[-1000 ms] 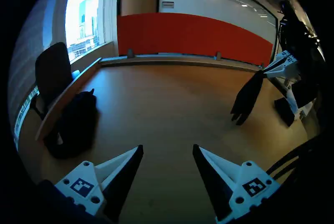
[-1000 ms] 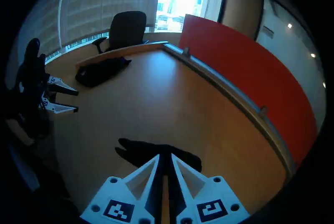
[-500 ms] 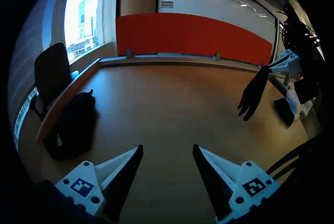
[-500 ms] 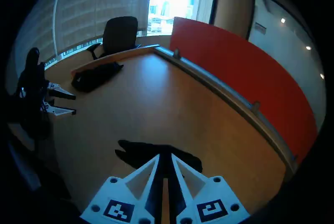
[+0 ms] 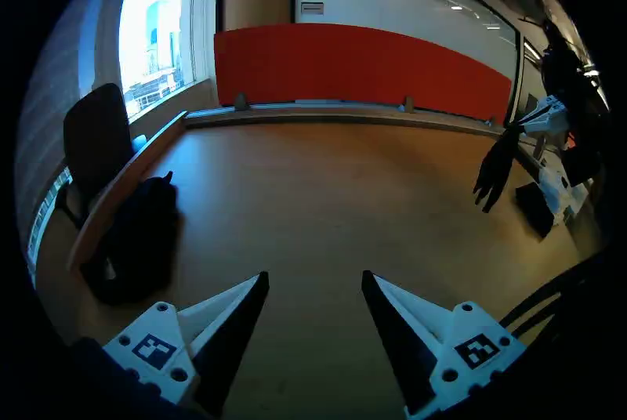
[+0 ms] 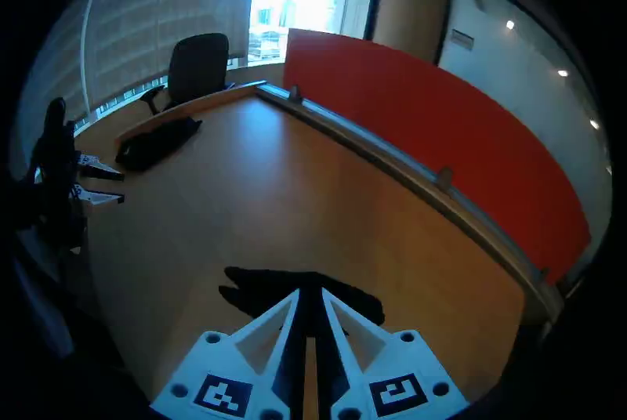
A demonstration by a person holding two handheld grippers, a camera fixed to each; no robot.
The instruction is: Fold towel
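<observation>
Lifted farther off, the towel (image 5: 494,175) hangs lengthwise below your right gripper (image 6: 310,295), pinched at its tips, well apart from your wide, empty left gripper (image 5: 313,276).

The black cloth towel (image 6: 259,291) is plain, with no pattern that can be made out. The smooth wooden tabletop (image 5: 329,185) is a warm, even orange-brown. A flat red partition panel (image 5: 360,67) runs along its far edge. The left gripper (image 5: 313,295) and the right gripper (image 6: 310,318) are white plastic with black inner faces on the jaws, and carry black-and-white square markers (image 5: 153,349). In the left gripper view, a black soft bag (image 5: 137,232) lies at the tabletop's left edge, beside a black padded office chair (image 5: 94,138).
</observation>
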